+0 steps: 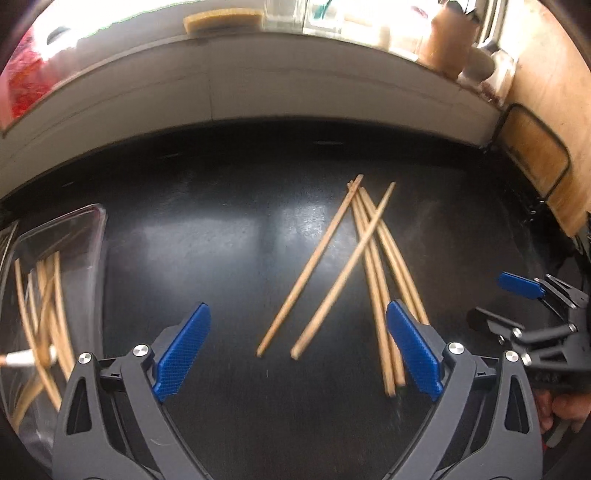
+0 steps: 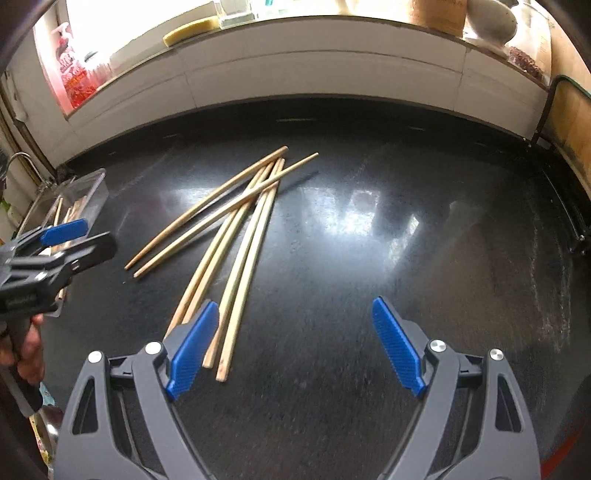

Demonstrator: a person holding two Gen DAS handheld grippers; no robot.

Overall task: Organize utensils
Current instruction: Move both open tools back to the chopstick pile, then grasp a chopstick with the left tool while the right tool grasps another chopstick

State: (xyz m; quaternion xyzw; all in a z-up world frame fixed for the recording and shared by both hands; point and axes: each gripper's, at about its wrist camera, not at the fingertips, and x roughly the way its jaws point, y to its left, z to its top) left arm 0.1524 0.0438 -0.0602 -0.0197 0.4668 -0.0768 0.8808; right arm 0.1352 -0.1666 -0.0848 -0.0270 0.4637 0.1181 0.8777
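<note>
Several loose wooden chopsticks (image 1: 364,254) lie crossed in a fan on the black countertop, also in the right wrist view (image 2: 236,229). A clear plastic container (image 1: 55,280) at the left holds several more chopsticks; it shows small at the far left of the right wrist view (image 2: 79,195). My left gripper (image 1: 297,350) is open and empty, low over the near ends of the loose chopsticks. My right gripper (image 2: 295,347) is open and empty, just right of the pile. Each gripper shows in the other's view: the right one (image 1: 517,291) and the left one (image 2: 74,236).
A white tiled ledge (image 2: 295,62) runs along the back with a sponge (image 2: 192,27), jars and a red bottle (image 2: 74,74). A wooden board in a dark frame (image 1: 535,155) stands at the right. A tap (image 2: 22,162) and sink lie at the far left.
</note>
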